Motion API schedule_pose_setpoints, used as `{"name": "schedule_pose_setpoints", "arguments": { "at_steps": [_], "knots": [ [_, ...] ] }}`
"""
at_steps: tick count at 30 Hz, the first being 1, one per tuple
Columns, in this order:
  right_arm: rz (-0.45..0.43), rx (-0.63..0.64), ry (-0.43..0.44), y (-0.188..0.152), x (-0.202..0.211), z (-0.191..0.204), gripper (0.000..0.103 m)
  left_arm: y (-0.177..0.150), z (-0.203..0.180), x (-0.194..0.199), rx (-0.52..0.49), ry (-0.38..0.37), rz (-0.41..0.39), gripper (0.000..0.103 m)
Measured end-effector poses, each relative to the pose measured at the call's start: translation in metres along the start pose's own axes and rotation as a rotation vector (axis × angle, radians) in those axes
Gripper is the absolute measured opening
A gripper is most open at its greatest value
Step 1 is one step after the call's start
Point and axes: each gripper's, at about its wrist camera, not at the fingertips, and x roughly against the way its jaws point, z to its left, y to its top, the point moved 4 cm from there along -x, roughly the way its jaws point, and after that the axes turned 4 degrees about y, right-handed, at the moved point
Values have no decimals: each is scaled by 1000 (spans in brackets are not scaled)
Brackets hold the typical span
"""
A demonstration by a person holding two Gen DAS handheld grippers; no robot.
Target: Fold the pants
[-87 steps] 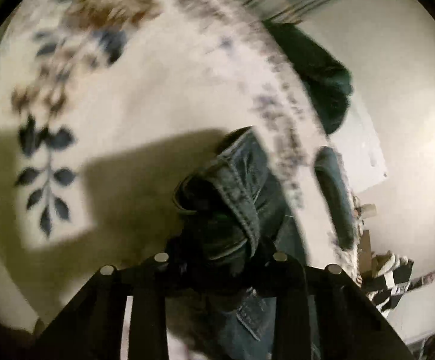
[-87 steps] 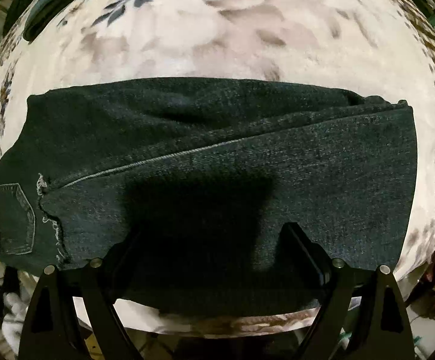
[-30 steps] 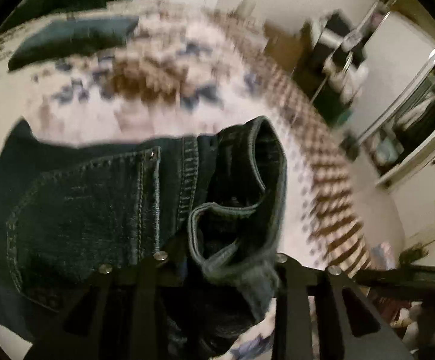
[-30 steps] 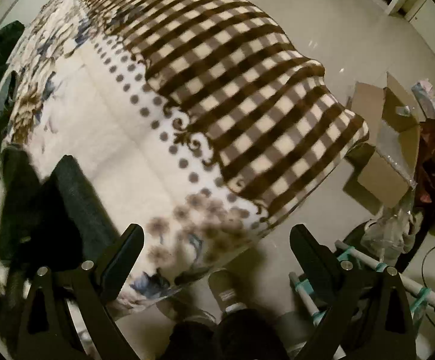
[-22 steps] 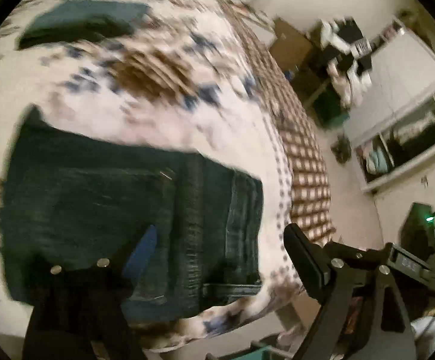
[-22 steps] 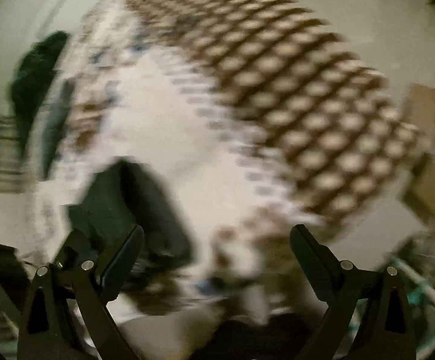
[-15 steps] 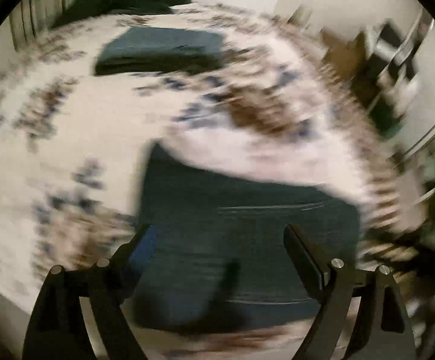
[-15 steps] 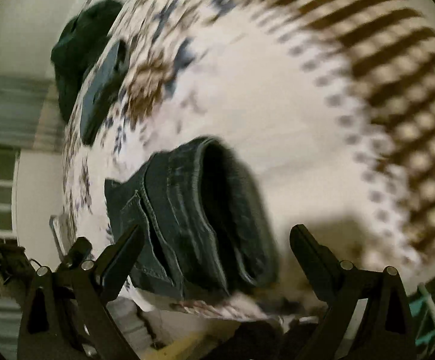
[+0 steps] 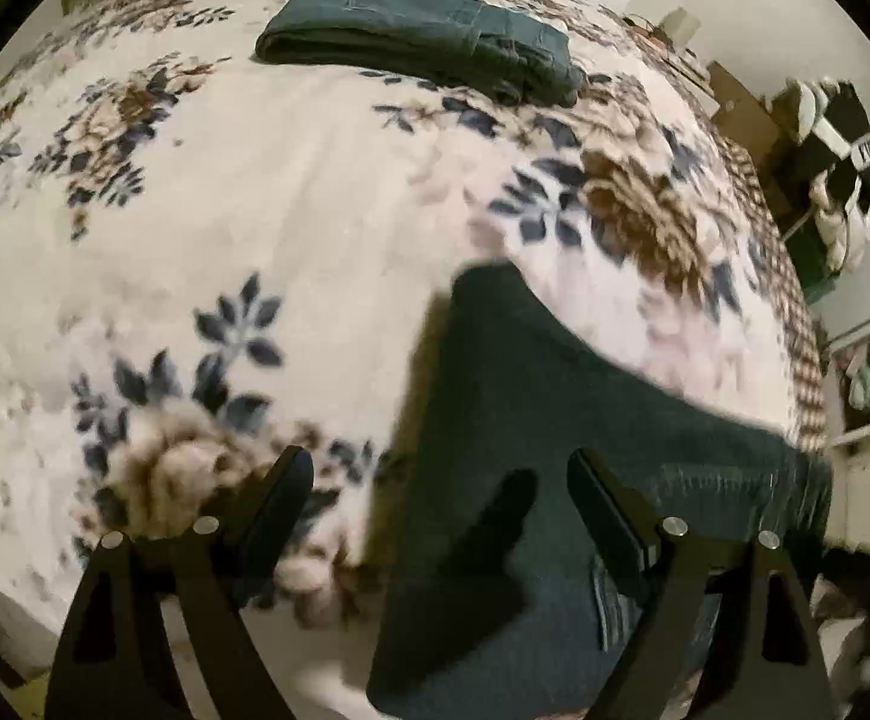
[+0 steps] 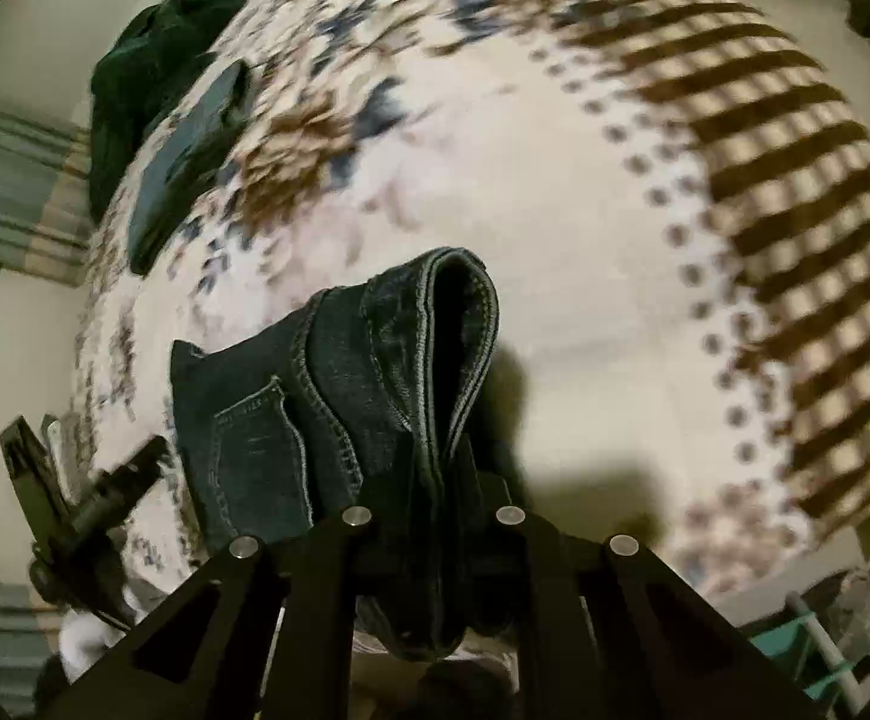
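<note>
Dark blue jeans (image 9: pixel 555 450) lie folded near the front edge of a floral blanket (image 9: pixel 255 210). My left gripper (image 9: pixel 441 480) is open and empty, hovering over the jeans' left edge. In the right wrist view my right gripper (image 10: pixel 435 480) is shut on the waistband end of the jeans (image 10: pixel 423 360), which rises as a thick fold between the fingers; a back pocket shows to its left. The left gripper (image 10: pixel 75 492) shows at that view's lower left.
A second folded pair of jeans (image 9: pixel 423 36) lies at the blanket's far side, with a dark green garment (image 10: pixel 153 72) beyond it. The blanket's brown checked border (image 10: pixel 795 210) hangs at the right. Shelves and clutter (image 9: pixel 843 138) stand past the bed.
My left gripper let go of the waistband, opened and swung left over the jeans. My right gripper moved in from the bed edge and closed on the waistband end.
</note>
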Motion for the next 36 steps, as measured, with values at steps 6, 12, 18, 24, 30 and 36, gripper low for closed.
{"name": "schedule_pose_setpoints", "arguments": {
  "at_steps": [6,12,18,24,30,36],
  "knots": [
    [57,-80,40,8,-7,-36,11,45,-12,-47,79,-95,79,86],
    [69,-68,20,13,-18,-46,11,58,-10,-81,89,-242,100,17],
    [123,-131,28,14,-30,-57,71,55,-3,-65,114,-268,156,29],
    [197,-332,171,-23,-19,-84,92,15,-2,-13,20,-150,78,90],
    [111,-377,173,-41,-21,-80,28,-57,-16,-19,-67,-21,140,90],
    [51,-219,-8,-22,-15,-69,23,-80,-17,-34,-33,-64,174,93]
  ]
}}
